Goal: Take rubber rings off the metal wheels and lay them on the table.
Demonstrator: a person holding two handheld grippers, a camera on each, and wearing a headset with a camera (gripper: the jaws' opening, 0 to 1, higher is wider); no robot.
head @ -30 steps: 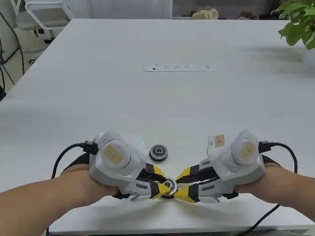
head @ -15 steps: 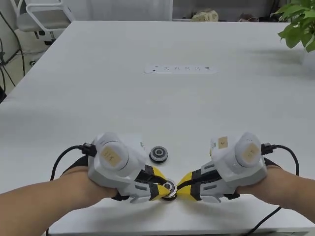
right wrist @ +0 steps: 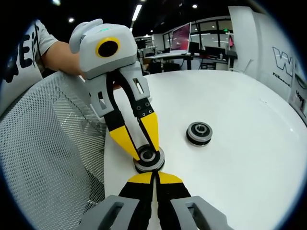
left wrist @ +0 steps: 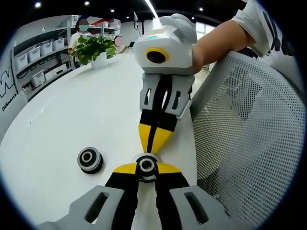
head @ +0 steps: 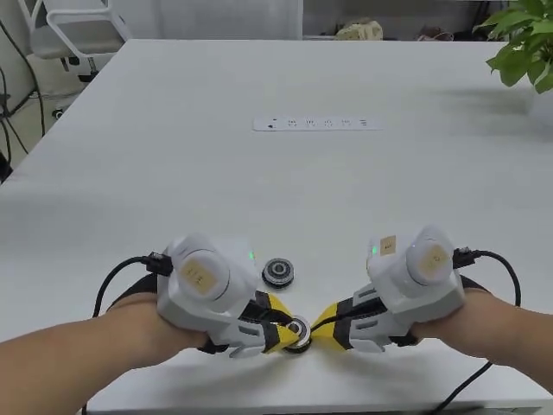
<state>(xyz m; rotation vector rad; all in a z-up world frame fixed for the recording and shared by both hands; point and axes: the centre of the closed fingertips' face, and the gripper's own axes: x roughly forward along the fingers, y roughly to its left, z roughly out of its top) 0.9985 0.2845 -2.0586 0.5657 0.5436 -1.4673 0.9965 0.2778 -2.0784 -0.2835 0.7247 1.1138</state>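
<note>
The left tongs (head: 283,335) pinch a wheel (head: 296,329) at the surface's (head: 259,173) 6 o'clock edge. The right tongs (head: 314,334), pressed together, touch its rim. A slip could flick the wheel off that edge.

Shows left gripper (head: 278,334) and right gripper (head: 320,331) meeting at a metal wheel (head: 297,329) by the table's (head: 259,190) near edge, second wheel (head: 278,271) just beyond, power strip (head: 316,124) well back.

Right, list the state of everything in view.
left gripper, shut on the held wheel
right gripper, shut, tips at that wheel's rim
held wheel, flat on the table, rubber ring on
second wheel, loose on the table, ring on
power strip, nothing plugged in
</note>
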